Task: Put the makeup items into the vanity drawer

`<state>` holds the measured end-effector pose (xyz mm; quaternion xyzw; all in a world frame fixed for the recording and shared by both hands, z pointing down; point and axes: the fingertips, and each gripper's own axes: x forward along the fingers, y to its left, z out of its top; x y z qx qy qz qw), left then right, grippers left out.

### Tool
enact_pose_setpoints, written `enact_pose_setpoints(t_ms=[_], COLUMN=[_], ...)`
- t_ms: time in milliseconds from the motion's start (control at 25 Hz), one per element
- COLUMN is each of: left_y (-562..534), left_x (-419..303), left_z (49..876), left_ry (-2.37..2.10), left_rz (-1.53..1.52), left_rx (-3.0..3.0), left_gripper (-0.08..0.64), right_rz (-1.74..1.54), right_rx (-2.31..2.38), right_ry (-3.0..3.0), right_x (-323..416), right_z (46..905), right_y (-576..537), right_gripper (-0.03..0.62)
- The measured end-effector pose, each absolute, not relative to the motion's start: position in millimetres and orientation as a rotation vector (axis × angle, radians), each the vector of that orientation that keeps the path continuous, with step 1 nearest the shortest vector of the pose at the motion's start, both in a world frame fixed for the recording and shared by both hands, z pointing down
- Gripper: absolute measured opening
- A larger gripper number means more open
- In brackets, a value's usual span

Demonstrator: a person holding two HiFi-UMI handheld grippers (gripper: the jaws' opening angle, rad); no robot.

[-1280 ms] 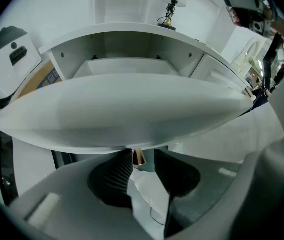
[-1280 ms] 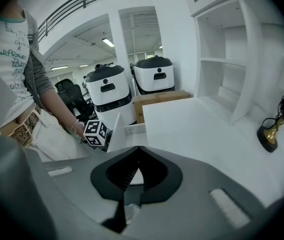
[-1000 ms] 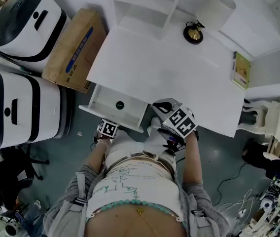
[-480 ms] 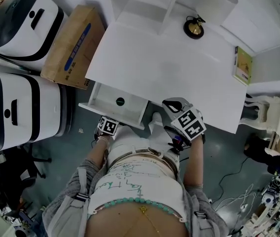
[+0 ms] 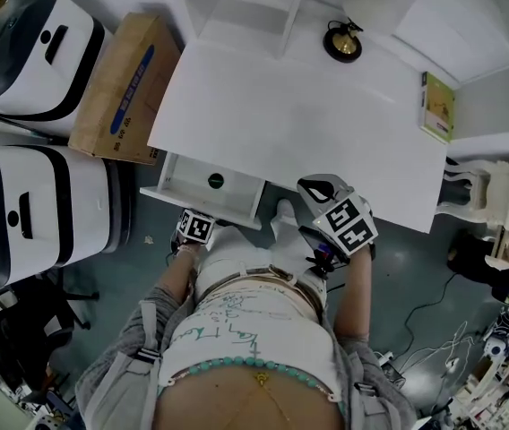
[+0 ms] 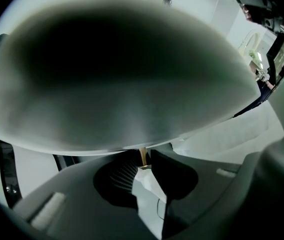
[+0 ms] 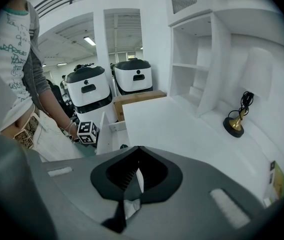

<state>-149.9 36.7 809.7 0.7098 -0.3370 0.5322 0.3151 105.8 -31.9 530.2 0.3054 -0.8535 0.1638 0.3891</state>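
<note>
Inside drawer [image 5: 241, 196], one round item [image 5: 216, 181]

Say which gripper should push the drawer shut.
Left, likely: the left gripper sits at the open drawer front, shut on a thin gold piece; the right gripper is shut, empty, near the tabletop.

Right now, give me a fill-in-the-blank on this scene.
The drawer under the desk stands ___.
The left tool is ___ on the drawer's knob.
The right tool holds ___.
The lamp has a ___ base.
Missing: open; shut; nothing; gold.
</note>
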Motion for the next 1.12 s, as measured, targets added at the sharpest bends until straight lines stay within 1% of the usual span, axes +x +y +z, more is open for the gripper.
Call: enact_pose_setpoints(t_ms=[960,1120], left_y=[5.5,1.1], left_x=[-137.5,-145.0], left_z=[809.7,809.8], left_ry=[-0.856,-0.870], left_rz=[1.402,1.454], left_rx=[1.895,1.850], left_gripper=[0.092,0.092], right_rz=[0.442,0.444], right_rx=[0.841,0.847], right_ry=[-2.130,-2.114], right_x=[125.2,129.1], right_z=[527.0,528.0], right_y=[-33.8,-33.5], right_gripper=[0.028,0.028])
